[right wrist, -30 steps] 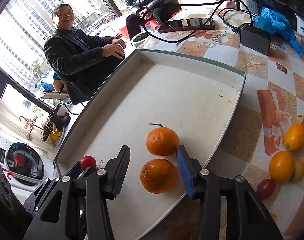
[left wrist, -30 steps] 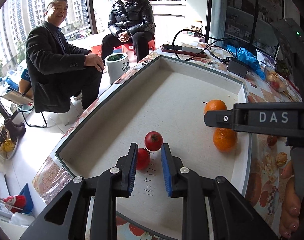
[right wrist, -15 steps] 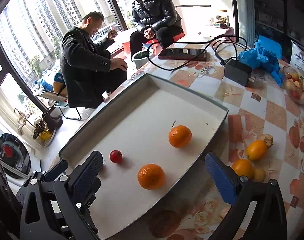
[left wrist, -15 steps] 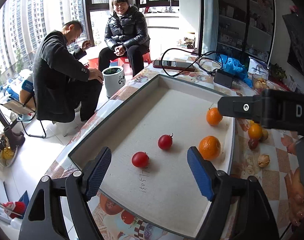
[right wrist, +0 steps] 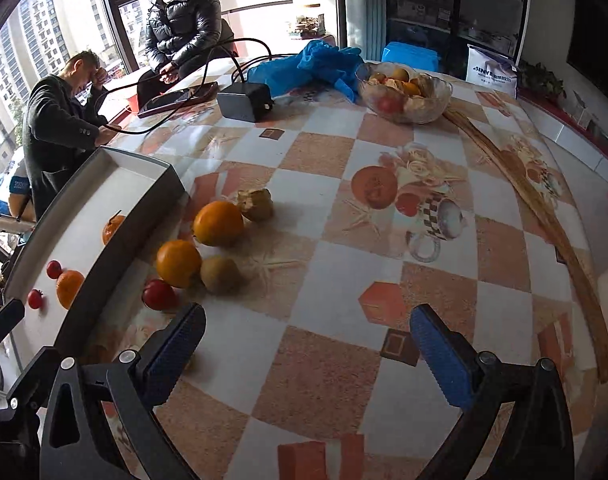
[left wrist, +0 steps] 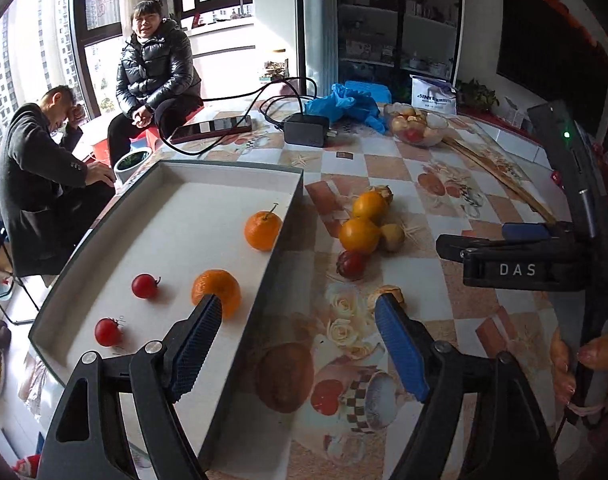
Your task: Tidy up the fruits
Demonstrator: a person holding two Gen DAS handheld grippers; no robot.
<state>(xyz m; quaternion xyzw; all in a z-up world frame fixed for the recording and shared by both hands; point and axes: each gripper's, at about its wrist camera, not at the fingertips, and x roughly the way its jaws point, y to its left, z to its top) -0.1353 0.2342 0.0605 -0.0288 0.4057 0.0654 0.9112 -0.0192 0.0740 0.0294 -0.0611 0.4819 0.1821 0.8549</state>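
A grey tray (left wrist: 292,200) holds two tangerines (left wrist: 263,230) (left wrist: 217,289) and two small red tomatoes (left wrist: 144,286) (left wrist: 108,332). Right of the tray, loose on the table, lie two oranges (right wrist: 218,223) (right wrist: 178,263), a kiwi-like brown fruit (right wrist: 220,274), a red fruit (right wrist: 159,294) and a husked fruit (right wrist: 256,204). My left gripper (left wrist: 298,344) is open and empty above the tray's right wall. My right gripper (right wrist: 305,344) is open and empty over the table, just right of the loose fruit. The tray's wall shows in the right wrist view (right wrist: 116,236).
A glass bowl of fruit (right wrist: 403,96), a black charger with cables (right wrist: 244,100), a phone (left wrist: 212,128) and blue gloves (right wrist: 315,64) sit at the table's far side. A long wooden stick (right wrist: 543,216) lies at the right. Two people sit beyond the table's left edge.
Both grippers have opened wide, let go of the fruit in the tray, pulled back and swung right, so the loose fruit on the table is now in view.
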